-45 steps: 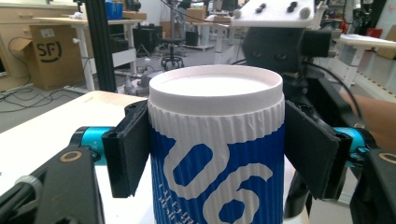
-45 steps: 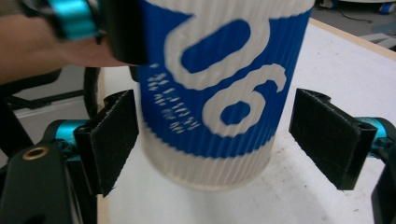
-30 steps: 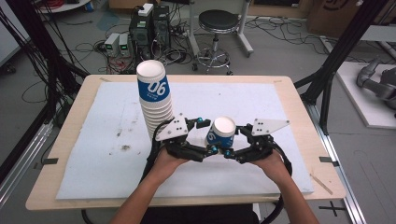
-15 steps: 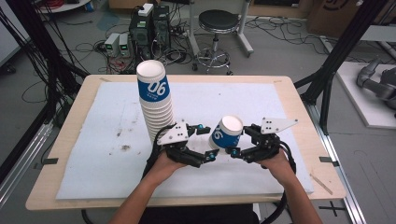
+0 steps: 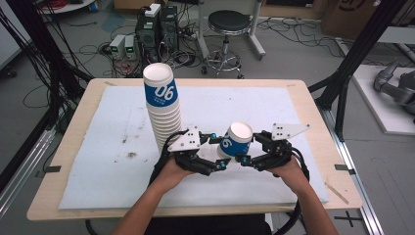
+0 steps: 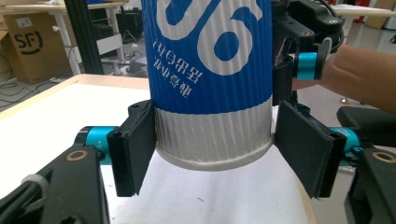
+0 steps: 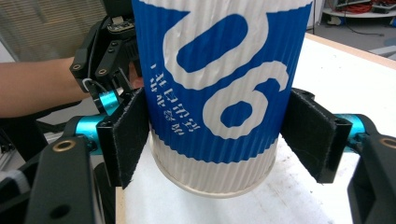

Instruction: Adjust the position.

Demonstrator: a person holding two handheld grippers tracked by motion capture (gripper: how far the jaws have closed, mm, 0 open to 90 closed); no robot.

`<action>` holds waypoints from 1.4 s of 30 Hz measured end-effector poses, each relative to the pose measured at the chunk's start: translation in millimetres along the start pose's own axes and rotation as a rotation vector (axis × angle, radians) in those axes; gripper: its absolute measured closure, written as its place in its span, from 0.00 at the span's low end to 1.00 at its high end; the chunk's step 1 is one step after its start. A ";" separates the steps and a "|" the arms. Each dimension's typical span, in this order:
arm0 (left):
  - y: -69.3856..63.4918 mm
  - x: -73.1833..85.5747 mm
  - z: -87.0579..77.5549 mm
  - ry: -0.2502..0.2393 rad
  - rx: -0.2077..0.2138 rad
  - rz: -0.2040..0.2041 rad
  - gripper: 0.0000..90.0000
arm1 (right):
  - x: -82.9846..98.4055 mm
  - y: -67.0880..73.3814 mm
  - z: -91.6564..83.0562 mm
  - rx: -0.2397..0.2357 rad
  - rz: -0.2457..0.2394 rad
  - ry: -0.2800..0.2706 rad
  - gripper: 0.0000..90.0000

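high view, cup point(image 5: 237, 139) between both tongs

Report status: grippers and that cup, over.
Left hand-held gripper shut on paper cup. Right hand-held gripper jaws just opening, pads touching it. Cup stack close behind left hand-held gripper.

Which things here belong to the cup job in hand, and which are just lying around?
Part of the job:
- single paper cup
- stack of cups
- white mat they are worked over

Just lying about:
- stool
- computer towers
- cardboard box
- floor cables
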State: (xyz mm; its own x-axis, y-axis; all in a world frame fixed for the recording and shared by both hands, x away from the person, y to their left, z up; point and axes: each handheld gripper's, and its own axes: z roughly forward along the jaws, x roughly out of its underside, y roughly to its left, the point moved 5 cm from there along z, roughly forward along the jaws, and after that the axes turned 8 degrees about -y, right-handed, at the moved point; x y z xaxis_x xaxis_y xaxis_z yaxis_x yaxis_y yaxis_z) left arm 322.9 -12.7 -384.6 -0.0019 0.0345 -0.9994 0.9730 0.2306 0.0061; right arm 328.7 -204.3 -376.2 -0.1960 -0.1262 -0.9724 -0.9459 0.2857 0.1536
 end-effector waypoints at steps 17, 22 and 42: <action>-2.3 6.1 6.2 0.148 -0.009 0.069 0.34 | -37.2 -2.5 -0.6 0.029 -0.108 0.092 0.29; -0.4 3.3 2.8 0.053 -0.063 0.027 0.37 | -38.0 -2.6 -1.6 0.038 -0.090 0.088 0.32; -0.7 10.8 26.8 -0.016 -0.106 0.020 0.19 | -30.0 -4.9 -3.8 0.059 0.031 -0.070 0.33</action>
State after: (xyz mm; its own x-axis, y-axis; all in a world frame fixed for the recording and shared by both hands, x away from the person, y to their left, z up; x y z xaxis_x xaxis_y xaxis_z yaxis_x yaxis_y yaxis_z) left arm 328.4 -38.6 -396.3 0.0216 0.0249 -0.9995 0.9430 0.3316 0.0287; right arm 338.3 -205.5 -347.2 -0.2047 -0.0500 -0.9775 -0.9224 0.3440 0.1756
